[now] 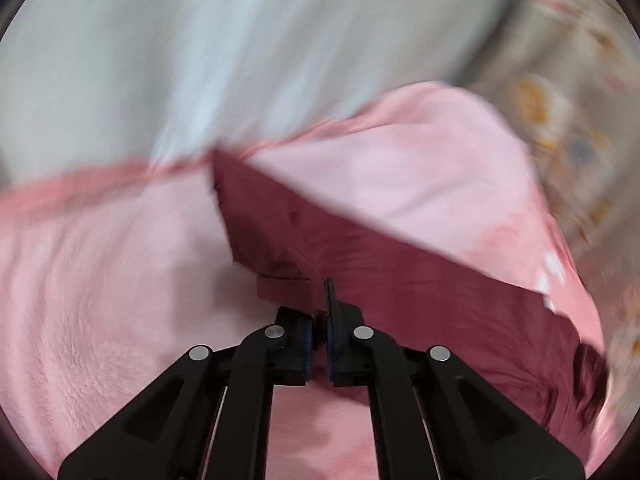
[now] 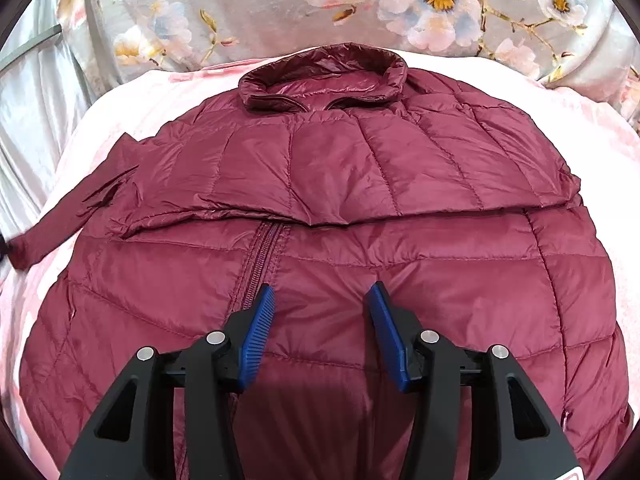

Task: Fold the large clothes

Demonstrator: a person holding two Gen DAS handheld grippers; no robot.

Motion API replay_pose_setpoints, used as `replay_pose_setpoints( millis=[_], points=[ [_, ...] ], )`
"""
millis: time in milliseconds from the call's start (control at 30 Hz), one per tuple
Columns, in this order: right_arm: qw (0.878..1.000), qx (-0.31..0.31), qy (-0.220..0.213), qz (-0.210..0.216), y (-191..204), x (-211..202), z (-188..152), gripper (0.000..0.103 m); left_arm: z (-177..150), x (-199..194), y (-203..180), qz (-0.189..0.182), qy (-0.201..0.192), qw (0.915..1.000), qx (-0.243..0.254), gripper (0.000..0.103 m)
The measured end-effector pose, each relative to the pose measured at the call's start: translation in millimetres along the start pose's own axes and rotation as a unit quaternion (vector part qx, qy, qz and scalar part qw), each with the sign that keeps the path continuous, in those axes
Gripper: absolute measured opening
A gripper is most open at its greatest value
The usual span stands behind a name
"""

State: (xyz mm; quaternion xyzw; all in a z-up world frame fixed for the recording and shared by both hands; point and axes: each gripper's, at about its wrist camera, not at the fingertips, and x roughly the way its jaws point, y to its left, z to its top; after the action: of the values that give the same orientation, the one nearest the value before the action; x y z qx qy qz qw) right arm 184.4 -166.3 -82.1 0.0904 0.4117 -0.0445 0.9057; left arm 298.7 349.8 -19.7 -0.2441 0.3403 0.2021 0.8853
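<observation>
- Two grippers show, one in each wrist view, both above a maroon quilted jacket (image 2: 340,208) spread on a pink fleece blanket (image 2: 600,128).
- In the right wrist view the jacket fills the middle and lower frame, collar (image 2: 320,80) at upper centre, zipper (image 2: 260,256) running down left of centre.
- One sleeve is folded across the chest; the other sleeve (image 2: 72,208) stretches out to the left edge of the frame.
- The right gripper (image 2: 322,300) hangs over the jacket's front at lower centre, its blue pads (image 2: 258,336) about half apart with nothing pinched between them; whether the tips touch the fabric I cannot tell.
- The left wrist view is blurred. The left gripper (image 1: 320,308) at lower centre has its jaws pressed together on the sleeve cuff (image 1: 284,284).
- From the cuff the maroon sleeve runs toward the lower right of that frame, over the pink blanket.
- A floral sheet (image 2: 400,0) lies across the top of the right view, and pale grey fabric (image 1: 160,60) fills the upper left of the left view.
</observation>
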Motion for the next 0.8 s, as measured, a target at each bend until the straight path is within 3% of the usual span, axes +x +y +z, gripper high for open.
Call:
replay_pose_setpoints(
  millis=[100, 167, 233, 333, 400, 433, 467, 500, 600, 667, 733, 800],
  points=[
    [1.000, -0.004, -0.003, -0.007, 2, -1, 0, 0.050, -6, -40, -77, -0.068, -0.027, 0.9945, 0.074, 0.003],
    [1.000, -0.001, -0.006, -0.006, 1, -3, 1, 0.051, -20, -69, -144, -0.140, -0.024, 0.9822, 0.123, 0.003],
    [1.000, 0.004, -0.012, -0.003, -1, -7, 1, 0.051, -42, -98, -201, -0.198, -0.023, 0.9654, 0.168, 0.003],
    [1.000, 0.014, -0.027, 0.004, -7, -21, 1, 0.053, -87, -133, -279, -0.288, 0.006, 0.9306, 0.226, 0.004],
    [0.999, 0.017, -0.034, 0.007, -11, -29, 1, 0.058, -129, -143, -329, -0.341, 0.047, 0.9029, 0.257, 0.011],
    [0.999, 0.017, -0.040, 0.008, -14, -36, 0, 0.060, -141, -145, -340, -0.354, 0.064, 0.8957, 0.262, 0.020],
    [0.999, 0.017, -0.044, 0.008, -16, -41, -1, 0.063, -158, -142, -355, -0.368, 0.088, 0.8874, 0.264, 0.056],
    [0.999, 0.014, -0.048, 0.005, -19, -47, -1, 0.065, -171, -139, -361, -0.377, 0.103, 0.8843, 0.255, 0.085],
    [0.998, 0.007, -0.060, -0.005, -27, -64, -3, 0.070, -181, -139, -341, -0.397, 0.107, 0.8873, 0.210, 0.088],
    [0.998, 0.007, -0.066, -0.007, -33, -71, -2, 0.073, -169, -132, -318, -0.390, 0.110, 0.8953, 0.186, 0.088],
    [0.998, 0.015, -0.065, 0.002, -40, -72, 2, 0.073, -164, -129, -292, -0.363, 0.101, 0.9110, 0.168, 0.088],
    [0.998, 0.033, -0.055, 0.016, -48, -65, 15, 0.073, -152, -113, -264, -0.312, 0.090, 0.9325, 0.158, 0.088]
  ],
)
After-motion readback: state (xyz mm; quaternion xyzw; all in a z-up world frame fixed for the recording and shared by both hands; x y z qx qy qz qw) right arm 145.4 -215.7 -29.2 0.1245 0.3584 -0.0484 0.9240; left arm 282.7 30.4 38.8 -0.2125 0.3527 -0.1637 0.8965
